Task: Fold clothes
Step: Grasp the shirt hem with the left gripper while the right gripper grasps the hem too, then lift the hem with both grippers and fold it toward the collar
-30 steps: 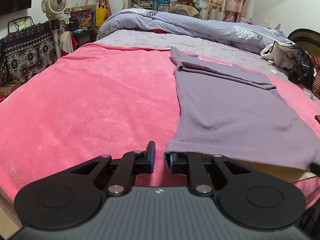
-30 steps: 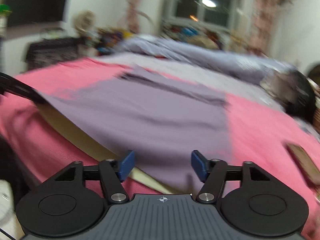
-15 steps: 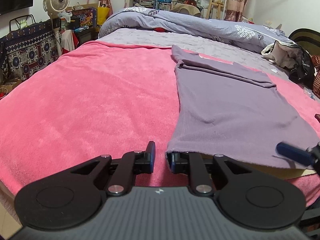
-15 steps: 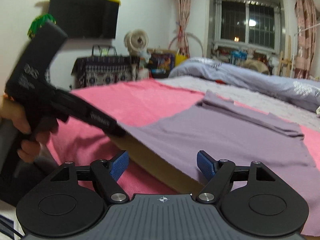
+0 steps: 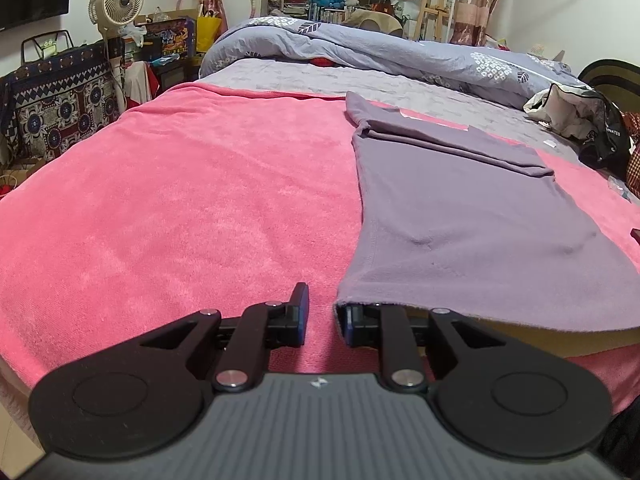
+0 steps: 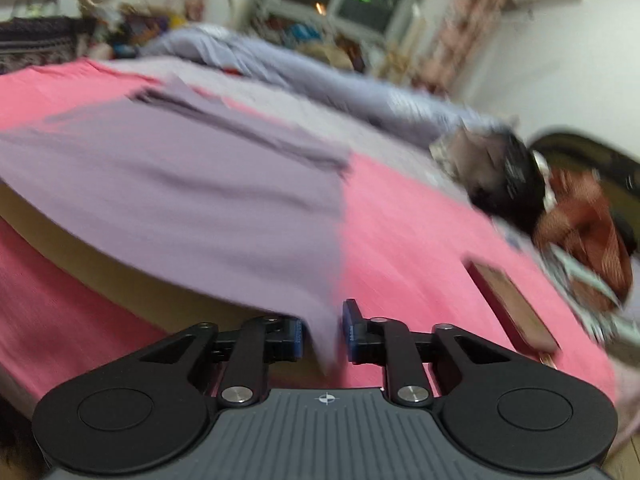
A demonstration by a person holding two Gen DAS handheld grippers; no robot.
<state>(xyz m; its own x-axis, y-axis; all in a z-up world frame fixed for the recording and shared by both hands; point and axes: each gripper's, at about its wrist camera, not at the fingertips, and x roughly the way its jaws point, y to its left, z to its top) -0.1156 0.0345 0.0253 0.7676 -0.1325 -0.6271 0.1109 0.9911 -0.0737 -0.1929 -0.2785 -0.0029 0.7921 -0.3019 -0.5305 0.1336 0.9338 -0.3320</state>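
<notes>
Mauve knit shirt (image 5: pixel 460 220) flat on the pink blanket (image 5: pixel 180 200) of the bed (image 5: pixel 320 76), sleeves already turned in at the far end, near hem resting on a tan cardboard sheet (image 5: pixel 560 334) sticking out beneath. Left tool (image 5: pixel 322 312) low at the near left corner of the hem: jaws narrow but apart, just eased a little wider, bare blanket visible in the gap, cloth corner draped on the right finger only, so not pinched. Right tool (image 6: pixel 322 320) changed the most: wide apart half a second ago and aimed across the hem toward the left side, now swung to the near right corner, jaws just closed down sharply, corner of the cloth hanging between the blue pads. Too blurred for a verdict: pads biting the cloth already, or only close around it. Probably the start of the next fold, hem carried toward the collar end. Needs first a real grip at the left corner too; otherwise a lift on one side only and a skewed, wrinkled fold.
</notes>
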